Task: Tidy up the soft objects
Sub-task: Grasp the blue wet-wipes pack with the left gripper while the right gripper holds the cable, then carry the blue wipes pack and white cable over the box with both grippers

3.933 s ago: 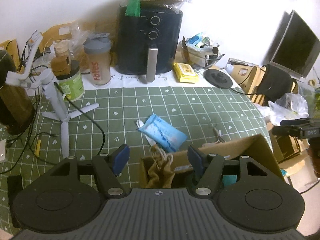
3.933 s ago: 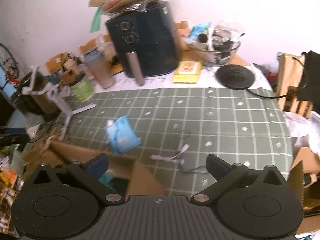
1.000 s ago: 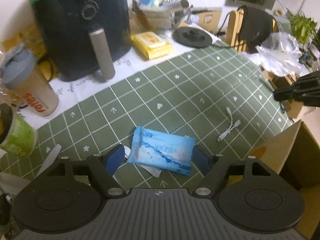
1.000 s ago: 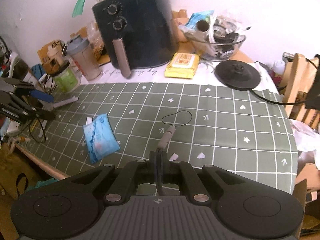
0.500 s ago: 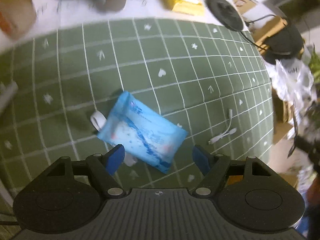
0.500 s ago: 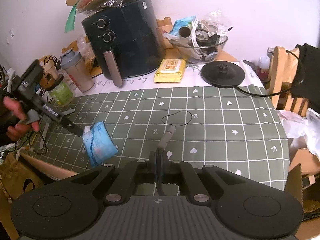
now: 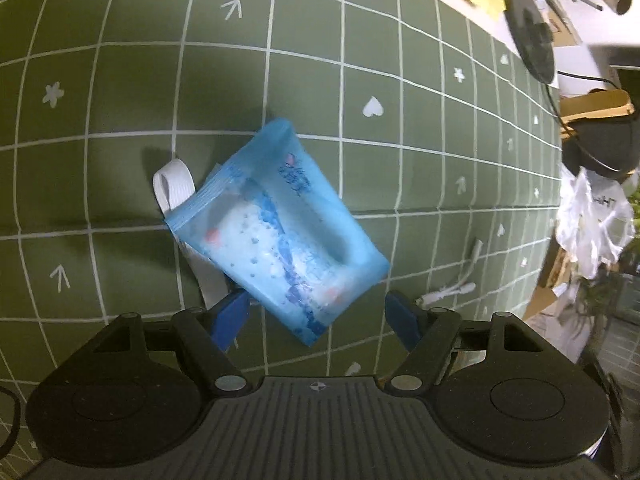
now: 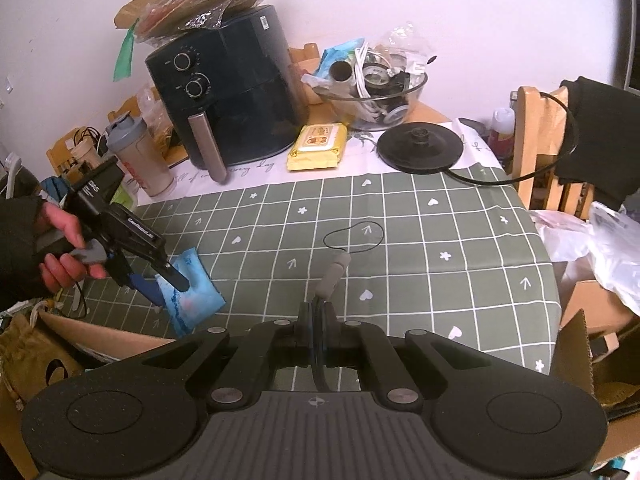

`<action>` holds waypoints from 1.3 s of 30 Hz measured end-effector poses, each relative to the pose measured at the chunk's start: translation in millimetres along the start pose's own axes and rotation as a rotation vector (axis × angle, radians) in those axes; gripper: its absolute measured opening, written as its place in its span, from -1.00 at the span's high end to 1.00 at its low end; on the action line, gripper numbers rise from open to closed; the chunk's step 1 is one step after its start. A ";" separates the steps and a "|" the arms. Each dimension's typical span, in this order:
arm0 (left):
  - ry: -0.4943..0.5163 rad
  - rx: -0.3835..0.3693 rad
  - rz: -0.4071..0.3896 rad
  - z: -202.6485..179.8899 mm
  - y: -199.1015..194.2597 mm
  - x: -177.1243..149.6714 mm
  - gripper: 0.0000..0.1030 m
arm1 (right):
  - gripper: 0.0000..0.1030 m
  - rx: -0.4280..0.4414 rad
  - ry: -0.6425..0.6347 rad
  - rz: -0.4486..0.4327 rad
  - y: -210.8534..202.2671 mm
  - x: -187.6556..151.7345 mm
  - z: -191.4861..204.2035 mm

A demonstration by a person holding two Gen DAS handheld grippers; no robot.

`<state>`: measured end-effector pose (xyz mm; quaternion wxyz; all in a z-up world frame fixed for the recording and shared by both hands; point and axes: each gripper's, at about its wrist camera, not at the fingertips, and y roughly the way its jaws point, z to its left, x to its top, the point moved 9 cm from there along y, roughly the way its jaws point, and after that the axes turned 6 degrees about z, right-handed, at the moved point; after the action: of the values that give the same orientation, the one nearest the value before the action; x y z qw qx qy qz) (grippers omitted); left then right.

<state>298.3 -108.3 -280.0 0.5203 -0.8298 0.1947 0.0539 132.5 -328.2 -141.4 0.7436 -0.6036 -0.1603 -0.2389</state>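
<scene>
Blue and soft, the plastic pack (image 7: pixel 280 232) lies flat on the green checked tablecloth (image 7: pixel 120 80), partly covering a white strap (image 7: pixel 172 184) at its left edge; the left gripper (image 7: pixel 316 314) hangs just over the pack's near corner with its jaws spread wide, that corner lying between the blue pads (image 7: pixel 230 312) with neither pad pressing on it, so nothing is grasped yet. Seen from the right wrist, the same pack (image 8: pixel 192 292) sits at the near left of the cloth, just beside the rim of a cardboard box (image 8: pixel 108 340) that stands off the table's near edge; the left gripper (image 8: pixel 164 284) comes down on it, carried by the person's hand (image 8: pixel 64 240). A tan drawstring pouch (image 8: pixel 24 352) sits by the box's left side, whether in it or against it I cannot tell. The right gripper (image 8: pixel 316 312) is clenched on a thin black cord whose grey toggle (image 8: pixel 332 274) and loop (image 8: pixel 354 236) lie further out on the cloth; whether the cord is lifted clear I cannot tell. A short white cable (image 7: pixel 452 284) lies loose to the right of the pack. By my reading the sorting is under way but far from over; the pack, the strap and both cords are not yet put away, and the box looks the likely place for them.
</scene>
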 end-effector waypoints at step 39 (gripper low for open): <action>0.342 0.414 -0.368 -51.3 -37.9 14.1 -0.16 | 0.88 -0.046 -0.081 0.003 -23.9 -2.9 25.3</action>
<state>319.7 -142.9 -229.0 0.6388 -0.7246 0.1328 -0.2220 118.2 -306.8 -117.8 0.7229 -0.6299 -0.1837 -0.2168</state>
